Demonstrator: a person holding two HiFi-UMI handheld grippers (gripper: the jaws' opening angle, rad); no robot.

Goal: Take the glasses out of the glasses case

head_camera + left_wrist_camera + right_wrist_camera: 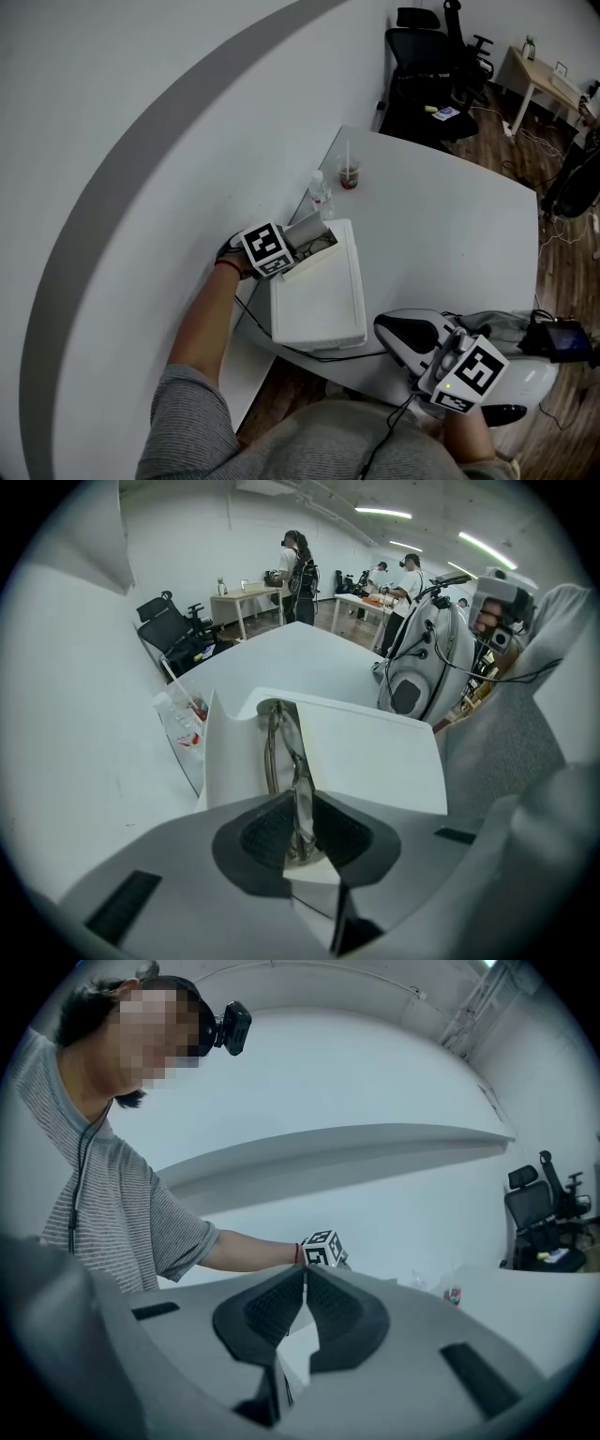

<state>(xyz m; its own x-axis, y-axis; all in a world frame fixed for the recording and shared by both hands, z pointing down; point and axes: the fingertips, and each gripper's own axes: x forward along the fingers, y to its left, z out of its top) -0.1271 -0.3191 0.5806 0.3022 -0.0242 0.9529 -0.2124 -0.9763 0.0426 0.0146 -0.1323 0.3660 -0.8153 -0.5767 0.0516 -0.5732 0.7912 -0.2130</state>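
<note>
Left tool (pixel 299 834) pinches thin, folded metal-rimmed glasses (pixel 299 789) standing in white case (pixel 375 761).

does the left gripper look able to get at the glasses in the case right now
Likely yes: the glasses case lies open, and the left gripper has its pads on the glasses.

Grey striped short-sleeved shirt (pixel 94 1194), red wristband (pixel 296 1253), grey left gripper (pixel 302 803) with black ribbed pads (pixel 267 834), marker cube (pixel 265 248).
</note>
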